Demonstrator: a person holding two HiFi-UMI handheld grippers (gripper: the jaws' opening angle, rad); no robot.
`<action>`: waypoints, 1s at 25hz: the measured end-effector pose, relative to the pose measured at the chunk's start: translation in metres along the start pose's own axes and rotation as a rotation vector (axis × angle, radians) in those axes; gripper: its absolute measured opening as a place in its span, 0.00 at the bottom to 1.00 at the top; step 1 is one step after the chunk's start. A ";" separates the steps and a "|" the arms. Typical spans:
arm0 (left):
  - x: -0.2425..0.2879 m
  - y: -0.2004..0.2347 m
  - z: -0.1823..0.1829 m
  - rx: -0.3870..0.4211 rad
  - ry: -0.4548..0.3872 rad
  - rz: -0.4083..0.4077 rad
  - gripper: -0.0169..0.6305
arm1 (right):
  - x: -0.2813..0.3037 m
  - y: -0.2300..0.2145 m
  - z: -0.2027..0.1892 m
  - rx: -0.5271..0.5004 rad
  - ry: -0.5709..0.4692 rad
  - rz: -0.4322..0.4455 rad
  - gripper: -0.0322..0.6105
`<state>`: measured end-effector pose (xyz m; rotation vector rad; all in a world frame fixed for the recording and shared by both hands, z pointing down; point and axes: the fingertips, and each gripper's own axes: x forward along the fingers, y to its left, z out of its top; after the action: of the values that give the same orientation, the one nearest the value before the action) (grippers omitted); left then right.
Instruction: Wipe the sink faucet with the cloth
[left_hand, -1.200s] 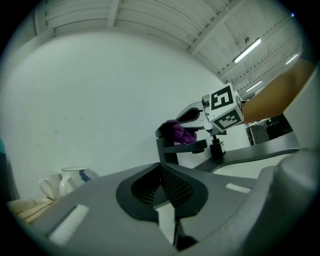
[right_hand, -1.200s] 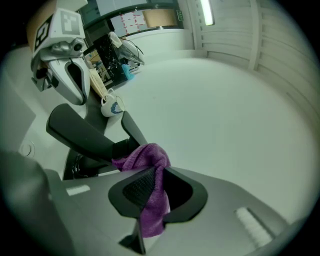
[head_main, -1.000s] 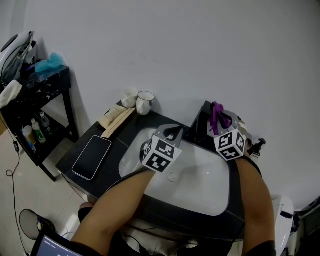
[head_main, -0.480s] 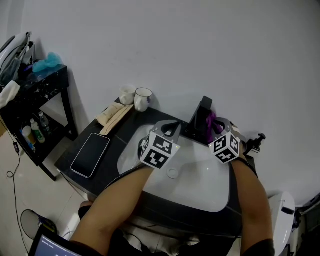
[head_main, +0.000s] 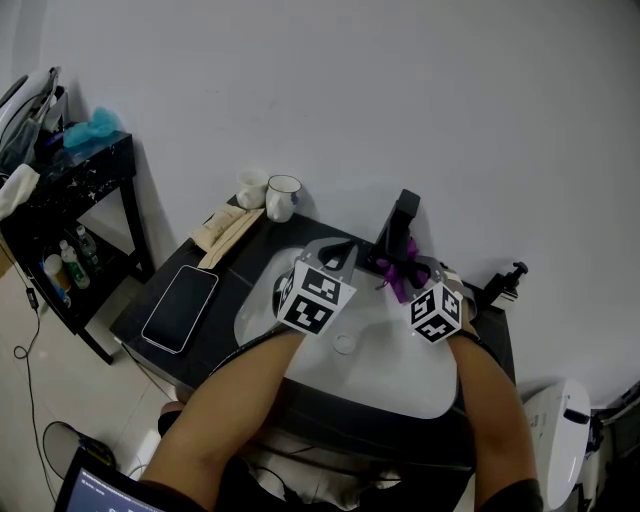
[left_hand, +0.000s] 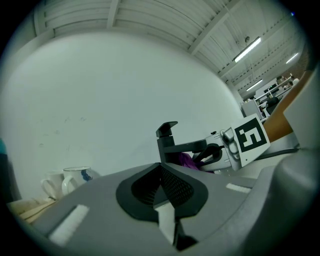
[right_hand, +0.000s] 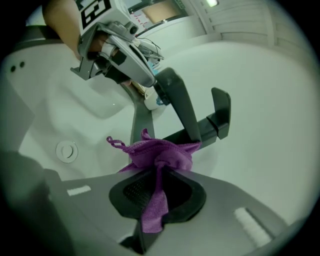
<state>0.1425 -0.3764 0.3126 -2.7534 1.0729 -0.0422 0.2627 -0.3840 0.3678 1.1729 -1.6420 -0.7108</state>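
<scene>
While the cloth (right_hand: 159, 150) is pinched in a bunch between the shut jaws of the right gripper (right_hand: 159, 172), its loose folds lie at the spout of the faucet (right_hand: 220, 112), over the sink (head_main: 390, 370); whether they touch cannot be told. The jaws of the left gripper (left_hand: 161, 175) are pressed together on nothing, near the spout. For a good wipe, a firm grip is needed, and the bunch should be pressed on the metal and drawn along the whole spout.
</scene>
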 end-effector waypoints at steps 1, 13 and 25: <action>-0.001 0.001 0.000 -0.003 -0.002 0.004 0.05 | -0.004 0.001 0.003 0.026 -0.013 0.001 0.11; -0.027 0.039 0.013 -0.158 -0.068 0.131 0.05 | -0.053 0.007 0.032 0.922 -0.256 0.072 0.11; -0.044 0.068 0.017 -0.263 -0.110 0.220 0.05 | -0.079 0.009 0.029 1.381 -0.383 0.163 0.11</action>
<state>0.0662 -0.3934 0.2853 -2.7990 1.4334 0.2976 0.2385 -0.3093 0.3355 1.8159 -2.6100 0.5099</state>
